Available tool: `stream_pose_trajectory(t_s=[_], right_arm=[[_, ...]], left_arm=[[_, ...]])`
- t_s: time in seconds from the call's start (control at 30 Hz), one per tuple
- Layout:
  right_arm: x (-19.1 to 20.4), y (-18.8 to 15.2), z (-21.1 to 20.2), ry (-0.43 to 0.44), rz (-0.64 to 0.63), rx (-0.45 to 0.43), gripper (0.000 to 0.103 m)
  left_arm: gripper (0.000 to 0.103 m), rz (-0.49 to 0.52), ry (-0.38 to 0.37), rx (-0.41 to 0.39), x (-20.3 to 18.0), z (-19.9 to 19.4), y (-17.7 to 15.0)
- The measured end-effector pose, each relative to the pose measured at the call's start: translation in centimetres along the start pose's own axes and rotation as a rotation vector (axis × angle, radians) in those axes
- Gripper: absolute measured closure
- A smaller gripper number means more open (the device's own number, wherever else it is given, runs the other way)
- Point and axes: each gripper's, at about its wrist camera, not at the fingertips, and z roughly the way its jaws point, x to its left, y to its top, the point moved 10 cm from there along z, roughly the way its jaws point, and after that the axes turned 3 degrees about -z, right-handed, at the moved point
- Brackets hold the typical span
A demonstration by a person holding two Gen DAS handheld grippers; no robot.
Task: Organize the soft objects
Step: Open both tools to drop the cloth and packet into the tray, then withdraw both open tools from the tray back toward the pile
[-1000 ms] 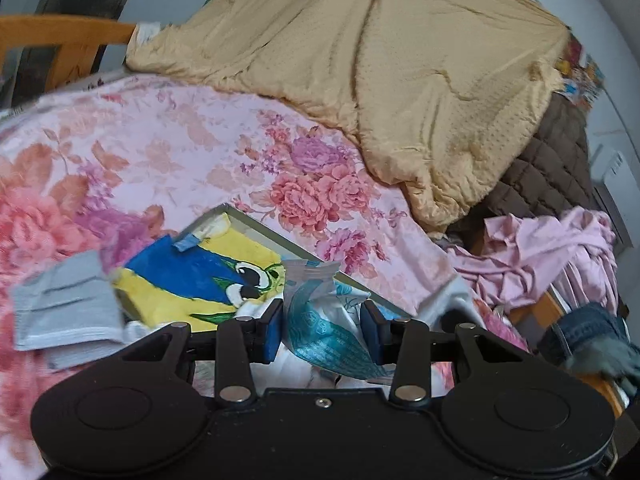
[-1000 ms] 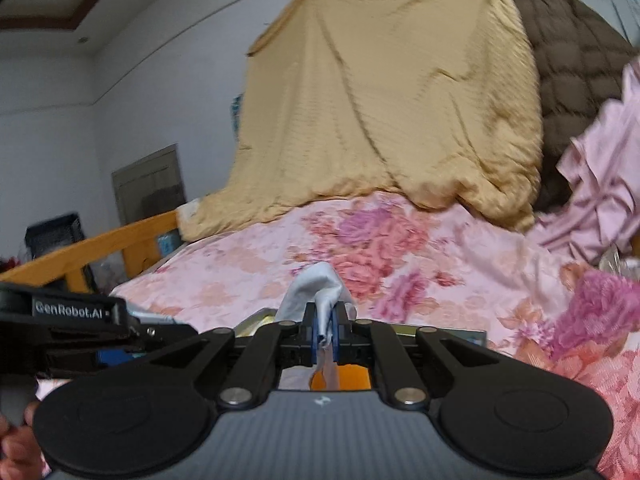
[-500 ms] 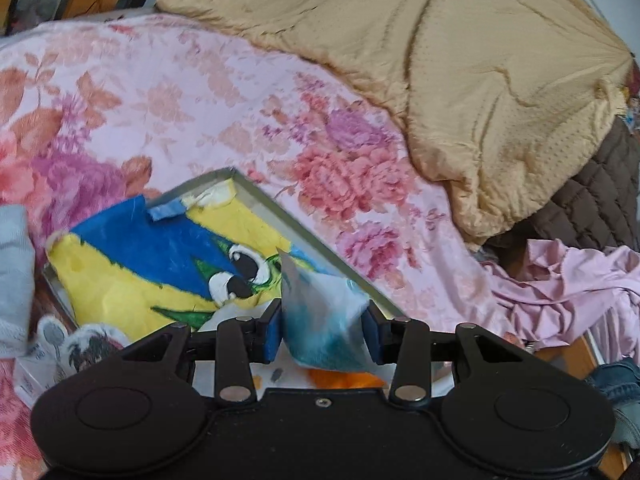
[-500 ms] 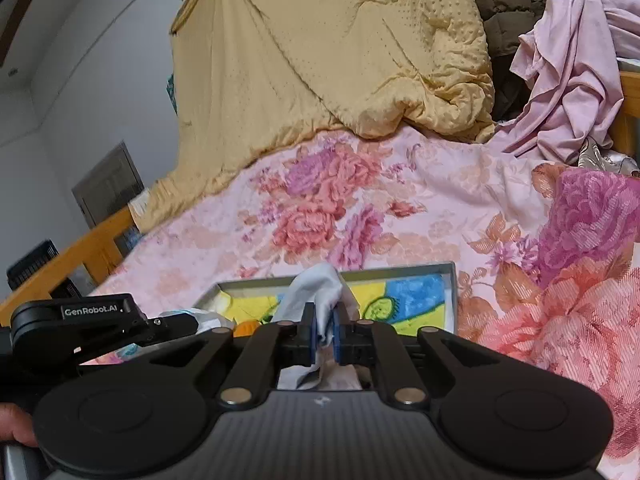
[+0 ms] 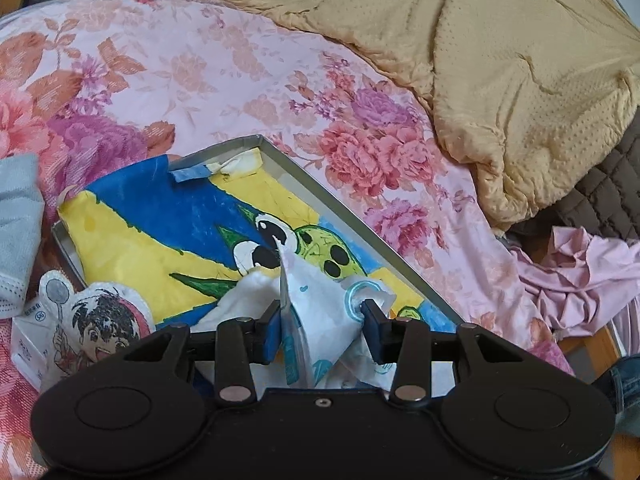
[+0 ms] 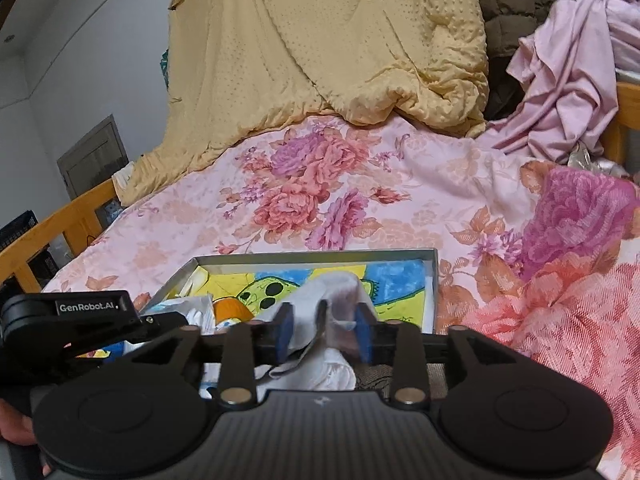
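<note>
Jaws of the right gripper point(image 6: 323, 330) had just been opening, a white cloth point(image 6: 334, 300) loose between them. The left gripper point(image 5: 320, 330) pinched a printed pouch point(image 5: 320, 312) over the tray point(image 5: 320, 196).

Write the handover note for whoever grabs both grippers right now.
Left gripper: shut on the white printed packet, held over the tray.
Right gripper: jaws have just been opening; the grey-white cloth sits loose between them, above the tray.
Done: both pieces brought to the tray.
Left: release the packet, then fetch the cartoon pouch and grey cloth beside the tray.
</note>
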Motion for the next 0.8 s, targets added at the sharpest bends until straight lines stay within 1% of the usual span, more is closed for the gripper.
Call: stream_pose_trajectory(t_s=[0.1,0.13,0.2,0.23,0.27,0.3,0.37,0.4,0.43,0.47,0.5,0.53,0.6,0.67,0.8], right_arm=[[0.4,-0.3,-0.1,-0.012,-0.037,0.000,0.049],[0.5,-0.4,-0.1,-0.015,-0.046,0.003,0.048],[0.7,-0.6,-0.2,-0.020,-0.059,0.004,0.043],[0.7,-0.6,-0.2,-0.021,-0.057,0.003,0.041],[0.7,-0.6,-0.3,-0.020,-0.054,0.002,0.038],[0.7,-0.6,-0.4,-0.023,-0.053,-0.001,0.033],[0.8,-0.5,-0.8,-0.034,-0.062,-0.013,0.030],[0.8,-0.4,-1.0,-0.038,-0.068,-0.018,0.029],[0.8,-0.4,-1.2,-0.042,-0.069,-0.024,0.028],[0.8,-0.4,-1.5,-0.045,-0.065,-0.031,0.024],[0.7,-0.4,-1.8,-0.045,-0.059,-0.036,0.021],[0.7,-0.4,-2.2,-0.046,-0.053,-0.042,0.019],[0.8,-0.2,-3.0,-0.048,-0.058,-0.053,0.016],[1.1,-0.2,-4.0,-0.051,-0.074,-0.065,0.013],[2.4,-0.1,-6.4,-0.063,-0.119,-0.103,0.006]], left_arm=[[0.055,0.059,0.014,0.008,-0.5,-0.3,-0.3],[0.055,0.079,0.017,0.009,-0.6,-0.5,-0.4],[0.052,0.119,0.014,0.013,-0.9,-0.9,-0.6],[0.048,0.136,0.015,0.016,-1.1,-1.1,-0.7],[0.044,0.154,0.016,0.015,-1.2,-1.3,-0.7],[0.042,0.166,0.017,0.013,-1.2,-1.6,-0.7],[0.033,0.182,0.022,0.009,-1.0,-2.0,-0.7],[0.031,0.186,0.020,0.002,-0.9,-2.3,-0.6],[0.027,0.189,0.018,-0.002,-0.9,-2.6,-0.5],[0.023,0.196,0.021,-0.006,-0.8,-2.8,-0.4],[0.023,0.207,0.025,-0.010,-0.7,-3.1,-0.4],[0.023,0.219,0.028,-0.013,-0.6,-3.4,-0.4],[0.020,0.238,0.027,-0.029,-0.6,-4.2,-0.4],[0.014,0.260,0.026,-0.061,-0.5,-5.4,-0.4],[0.011,0.317,0.008,-0.125,-0.7,-8.4,-0.8]])
